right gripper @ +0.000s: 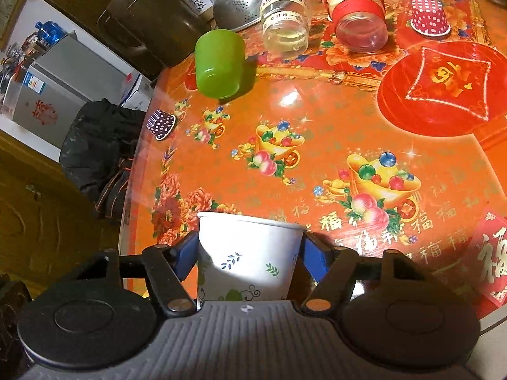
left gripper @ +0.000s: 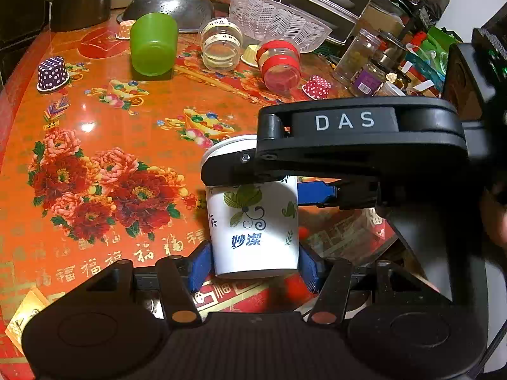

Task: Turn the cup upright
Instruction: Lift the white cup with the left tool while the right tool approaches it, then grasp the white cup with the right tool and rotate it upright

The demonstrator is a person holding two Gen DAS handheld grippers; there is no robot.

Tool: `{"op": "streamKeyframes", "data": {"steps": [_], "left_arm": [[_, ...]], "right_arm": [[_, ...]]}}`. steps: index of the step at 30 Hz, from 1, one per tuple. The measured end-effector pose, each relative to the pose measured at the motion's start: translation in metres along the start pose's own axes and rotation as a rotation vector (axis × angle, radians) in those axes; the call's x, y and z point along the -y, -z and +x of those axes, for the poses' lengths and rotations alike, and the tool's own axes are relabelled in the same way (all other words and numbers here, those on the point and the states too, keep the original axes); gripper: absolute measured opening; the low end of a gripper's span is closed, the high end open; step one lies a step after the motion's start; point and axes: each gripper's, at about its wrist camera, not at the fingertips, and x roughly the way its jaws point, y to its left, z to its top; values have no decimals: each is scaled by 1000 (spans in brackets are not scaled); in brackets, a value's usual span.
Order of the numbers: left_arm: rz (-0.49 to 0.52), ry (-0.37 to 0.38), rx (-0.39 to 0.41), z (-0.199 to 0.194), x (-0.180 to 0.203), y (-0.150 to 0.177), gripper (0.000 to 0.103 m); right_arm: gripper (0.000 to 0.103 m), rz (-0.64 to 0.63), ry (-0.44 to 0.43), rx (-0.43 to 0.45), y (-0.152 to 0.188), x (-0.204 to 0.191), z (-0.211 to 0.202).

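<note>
Glossy printed tablecloth (right gripper: 317,120), matt white paper cup (left gripper: 253,221), perforated metal colander (left gripper: 171,8).

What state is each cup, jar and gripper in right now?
White paper cup: upright, gripped by both grippers.
Left gripper: shut on its base.
Right gripper: shut near its rim.
Green cup: upside down.
Red-banded jar: upside down.

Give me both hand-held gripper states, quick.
Left hand-held gripper: closed on the white paper cup, near its base.
Right hand-held gripper: closed on the same cup, near its rim.
</note>
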Motion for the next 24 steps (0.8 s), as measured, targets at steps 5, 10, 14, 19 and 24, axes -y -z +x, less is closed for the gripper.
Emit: {"op": "streamKeyframes", "data": {"steps": [5, 10, 14, 19, 24], "left_arm": [[21, -11, -6, -2, 1, 1, 60], [73, -50, -9, -8, 5, 6, 70], [101, -56, 10, -16, 4, 11, 88], [132, -77, 19, -25, -3, 19, 89], [149, -47, 46, -52, -27, 36, 89]], "right_arm": [[69, 3, -7, -13, -2, -1, 3], [69, 16, -12, -15, -4, 0, 5], [69, 22, -20, -21, -6, 2, 6], [69, 27, -18, -22, -6, 2, 6], [68, 18, -2, -27, -6, 0, 8]]}}
